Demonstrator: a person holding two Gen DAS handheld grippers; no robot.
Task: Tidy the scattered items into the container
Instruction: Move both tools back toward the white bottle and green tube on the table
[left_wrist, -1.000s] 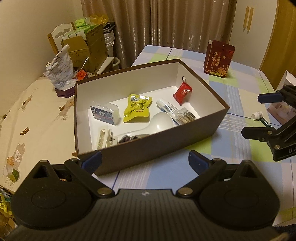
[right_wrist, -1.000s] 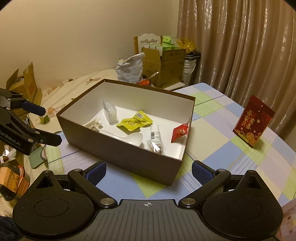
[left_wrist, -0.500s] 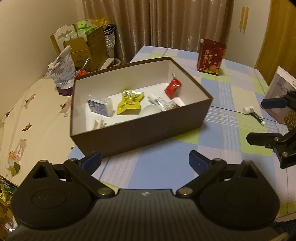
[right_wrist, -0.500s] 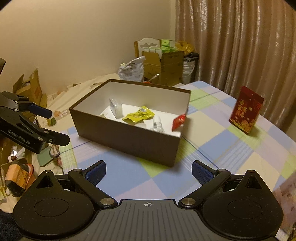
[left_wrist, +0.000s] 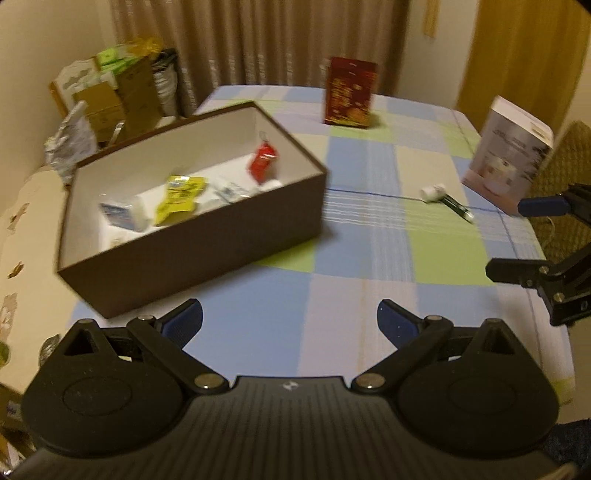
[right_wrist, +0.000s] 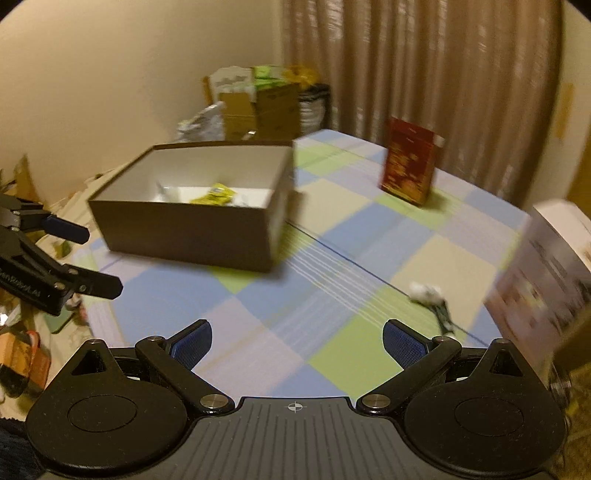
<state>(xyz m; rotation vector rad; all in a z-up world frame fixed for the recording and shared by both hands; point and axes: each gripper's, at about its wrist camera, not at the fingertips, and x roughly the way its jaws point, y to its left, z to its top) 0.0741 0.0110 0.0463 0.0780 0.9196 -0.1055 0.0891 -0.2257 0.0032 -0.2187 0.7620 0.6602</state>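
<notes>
Brown rectangular cardboard box with a white inside (left_wrist: 192, 236) is sitting open on the left part of the checked blue, green and lilac tabletop (left_wrist: 347, 302); inside it a yellow foil sachet (left_wrist: 179, 197), a small red packet (left_wrist: 263, 162) leaning against the far wall and a clear plastic case with a blue label (left_wrist: 122, 216) are lying on the white floor, other pale pieces beside them being too blurred to name; out on the cloth, well apart from the box, a small white-capped dark green pen-like item (left_wrist: 445, 201) is lying near a tall white printed carton (left_wrist: 511, 155), which is standing at the right edge; a dark red gift carton with gold print (left_wrist: 349, 94) is standing upright at the far side; the left tool (left_wrist: 290, 326) is hovering above the near edge with its blue-padded fingers spread wide and nothing between them; the right tool (right_wrist: 297, 341) is likewise gaping wide and empty, pointing over the cloth toward the pen-like item.
</notes>
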